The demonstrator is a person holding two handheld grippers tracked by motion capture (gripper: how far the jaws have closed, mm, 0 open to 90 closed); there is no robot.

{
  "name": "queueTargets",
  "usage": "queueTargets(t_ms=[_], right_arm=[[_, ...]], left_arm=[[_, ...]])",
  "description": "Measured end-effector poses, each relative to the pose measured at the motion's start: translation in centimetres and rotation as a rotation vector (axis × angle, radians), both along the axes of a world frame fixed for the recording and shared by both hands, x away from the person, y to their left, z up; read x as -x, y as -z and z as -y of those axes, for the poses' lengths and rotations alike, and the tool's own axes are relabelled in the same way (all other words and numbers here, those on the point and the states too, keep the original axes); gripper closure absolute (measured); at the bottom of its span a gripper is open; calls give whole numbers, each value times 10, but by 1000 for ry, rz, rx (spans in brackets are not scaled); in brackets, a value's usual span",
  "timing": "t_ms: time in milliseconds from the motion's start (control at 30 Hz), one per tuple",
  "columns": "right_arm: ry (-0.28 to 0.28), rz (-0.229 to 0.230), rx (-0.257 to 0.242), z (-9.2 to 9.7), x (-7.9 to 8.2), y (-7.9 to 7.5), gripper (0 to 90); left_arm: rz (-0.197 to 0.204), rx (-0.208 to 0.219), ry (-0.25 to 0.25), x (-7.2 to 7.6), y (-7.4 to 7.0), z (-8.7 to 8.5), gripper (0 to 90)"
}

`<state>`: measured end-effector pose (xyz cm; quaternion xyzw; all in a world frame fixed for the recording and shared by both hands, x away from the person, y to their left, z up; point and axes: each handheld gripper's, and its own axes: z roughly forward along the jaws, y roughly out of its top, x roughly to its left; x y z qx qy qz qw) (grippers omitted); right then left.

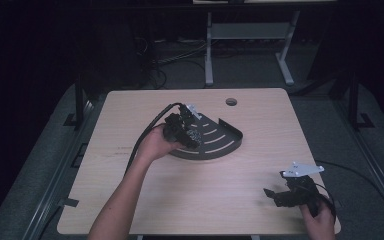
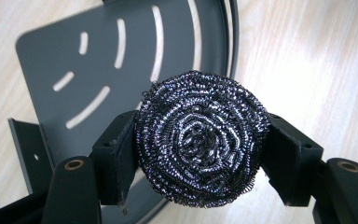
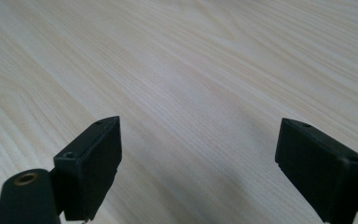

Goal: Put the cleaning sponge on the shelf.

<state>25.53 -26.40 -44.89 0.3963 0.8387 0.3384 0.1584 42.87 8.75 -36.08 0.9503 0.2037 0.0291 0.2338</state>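
— High view first: where is the steel scourer (image 1: 194,134)?

— Clamped in my left gripper (image 1: 187,131), above the dark slotted tray (image 1: 225,142), over the tray's near left part. My left hand (image 1: 156,143) sits at the tray's left edge.

— And close up?

— Left gripper view: my two jaws press on the scourer (image 2: 201,138) from either side, and it bulges between them. Behind it lies the tray (image 2: 46,56), its curved slots showing, its rounded rim running past the scourer toward the table (image 2: 307,56).

— Your other side?

— My right gripper (image 1: 280,192) is well apart from the tray, near the table's front right corner. Its jaws stand wide apart, bare wood (image 3: 191,70) between them.
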Motion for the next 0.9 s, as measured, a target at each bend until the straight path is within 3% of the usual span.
queueTargets(t_ms=[167,900], right_arm=[[-7,1,0,-3,1,0,141],[-26,-4,-7,-6,-1,-1,141]], left_arm=[[20,-10,-19,-6,4,2,330],[-19,-59,-72,-39,40,11,327]])
